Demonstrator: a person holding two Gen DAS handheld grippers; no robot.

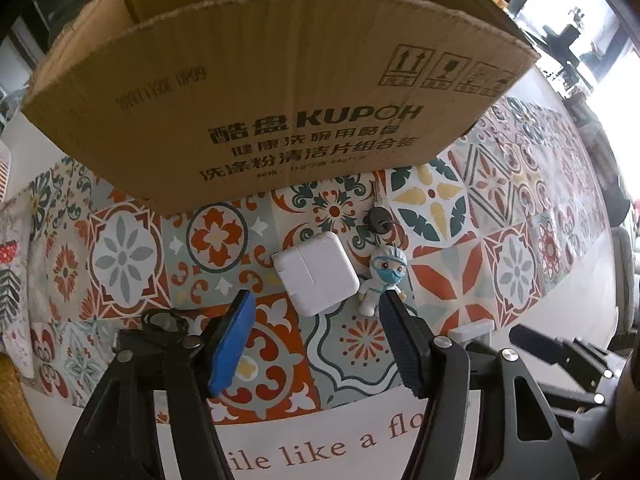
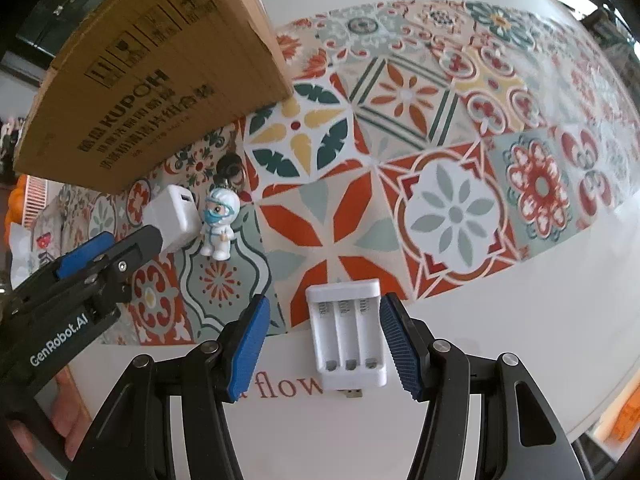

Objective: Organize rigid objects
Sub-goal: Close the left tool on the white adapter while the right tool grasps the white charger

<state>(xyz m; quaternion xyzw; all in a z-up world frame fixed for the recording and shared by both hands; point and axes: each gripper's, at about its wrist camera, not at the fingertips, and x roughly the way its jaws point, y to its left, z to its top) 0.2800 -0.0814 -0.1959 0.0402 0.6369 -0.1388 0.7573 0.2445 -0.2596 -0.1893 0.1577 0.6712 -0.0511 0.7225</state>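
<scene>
white charger (image 1: 316, 273), brown box (image 1: 256, 92), floral-tiled cloth (image 1: 460, 280)

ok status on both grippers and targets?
Left gripper open above white power adapter. Right gripper open, straddling battery charger, pads not on it. Figurine keychain lies against the adapter. Cardboard box behind.

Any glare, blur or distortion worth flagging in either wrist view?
Left wrist: strong fisheye bends the cardboard box; window at upper right is blown out. Right wrist: far tablecloth is soft with pale glare; battery charger is sharp.
</scene>
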